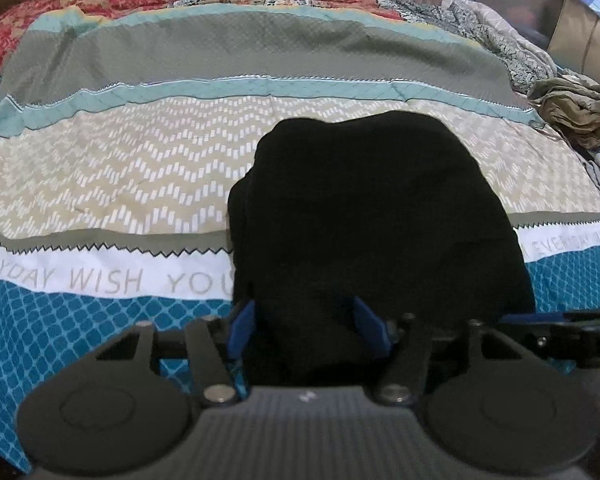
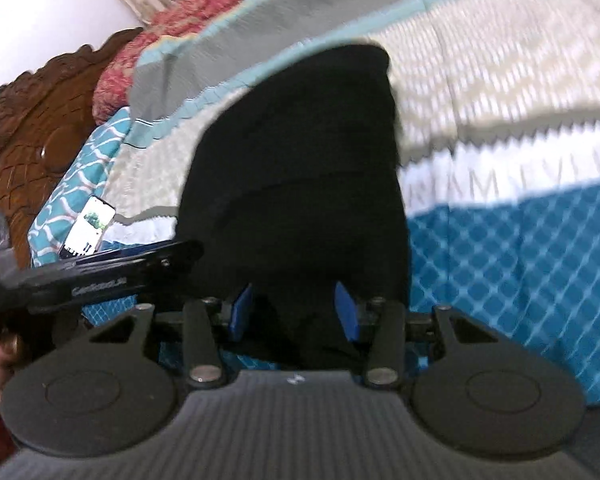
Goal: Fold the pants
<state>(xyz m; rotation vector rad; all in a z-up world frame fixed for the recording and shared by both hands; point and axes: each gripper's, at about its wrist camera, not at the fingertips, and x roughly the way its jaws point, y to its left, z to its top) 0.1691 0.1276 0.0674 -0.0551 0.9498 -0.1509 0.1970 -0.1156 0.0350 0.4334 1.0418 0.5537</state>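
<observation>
While the pants (image 1: 376, 216) lie as a compact black bundle on the bedspread (image 1: 100, 168), the folding looks well along: no loose leg trails out, though how many layers are stacked cannot be told from such dark cloth. From the left wrist view, the bundle runs from the centre toward 12 o'clock, its near edge down between the blue pads (image 1: 242, 330) of the left gripper (image 1: 306, 328). Those pads stand apart with black cloth filling the gap, and whether they are pinching it or merely straddling it cannot be told. At 3 o'clock a heap of clothes (image 1: 576, 112) sits at the bed's edge.

From the right wrist view, blurred by motion, the pants rise toward 12 o'clock, and the right gripper (image 2: 296, 308) likewise has cloth between its spread pads (image 2: 346, 312); its grip cannot be told either. A phone (image 2: 86, 232) lies at 9 o'clock near the headboard (image 2: 32, 120).

Probably left: one last fold or squaring the edges.
</observation>
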